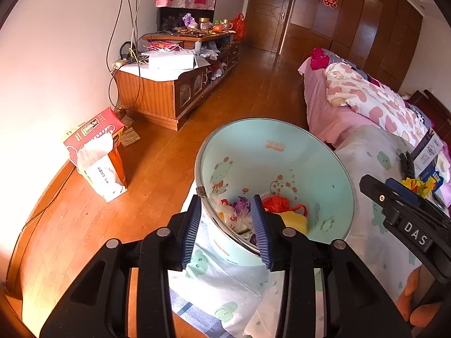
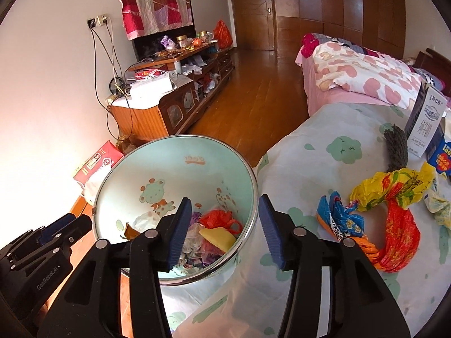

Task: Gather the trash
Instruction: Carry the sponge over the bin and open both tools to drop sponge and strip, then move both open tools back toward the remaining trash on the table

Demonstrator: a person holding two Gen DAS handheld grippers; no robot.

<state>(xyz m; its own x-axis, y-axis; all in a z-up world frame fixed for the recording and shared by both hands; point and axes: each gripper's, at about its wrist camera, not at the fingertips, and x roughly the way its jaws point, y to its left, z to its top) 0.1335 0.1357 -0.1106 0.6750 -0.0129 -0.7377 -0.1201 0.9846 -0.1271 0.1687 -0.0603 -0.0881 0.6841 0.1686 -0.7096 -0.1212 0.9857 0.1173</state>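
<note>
A pale green trash bin [image 1: 318, 169] with cartoon prints stands tilted against the bed's edge, holding orange, purple, yellow and clear wrappers [image 1: 277, 204]. My left gripper [image 1: 227, 225] straddles the bin's near rim, one finger outside and one inside; a gap shows between the pads and the wall. In the right wrist view the bin [image 2: 174, 169] sits left of the bed. My right gripper [image 2: 224, 228] is open and empty above the bin's right rim. Crumpled colourful plastic bags [image 2: 394, 197] and a blue wrapper [image 2: 338, 217] lie on the bed sheet to its right.
A milk carton [image 2: 428, 118], a blue box [image 2: 444, 159] and a dark brush [image 2: 397, 143] lie on the bed's far right. A red box with a paper bag [image 1: 98, 152] stands on the wood floor by the wall. A cluttered TV cabinet [image 1: 174, 84] stands beyond.
</note>
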